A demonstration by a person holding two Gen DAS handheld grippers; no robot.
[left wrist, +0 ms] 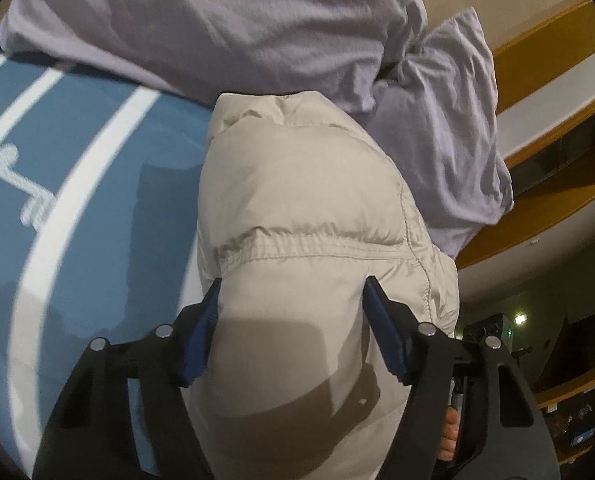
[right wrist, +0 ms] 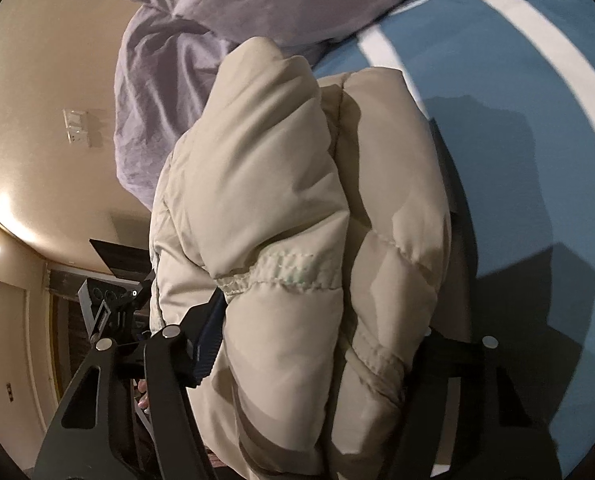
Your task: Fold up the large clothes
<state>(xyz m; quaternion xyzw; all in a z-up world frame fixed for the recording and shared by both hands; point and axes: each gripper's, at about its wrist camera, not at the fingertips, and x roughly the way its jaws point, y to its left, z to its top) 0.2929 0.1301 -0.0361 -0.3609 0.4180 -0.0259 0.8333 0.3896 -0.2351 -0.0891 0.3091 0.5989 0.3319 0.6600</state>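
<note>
left gripper: clamps beige puffer jacket | right gripper: clamps same jacket (far finger hidden) | ahead: lavender pillows on blue bed

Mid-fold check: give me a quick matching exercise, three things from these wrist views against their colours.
Things:
1. puffer jacket
2. bed cover
3. crumpled bedding

Colours:
A. lilac
B. beige
C. blue with white stripes

Pairs: 1-B, 2-C, 3-A.

Both the left gripper and the right gripper have jacket fabric bulging between their fingers.
</note>
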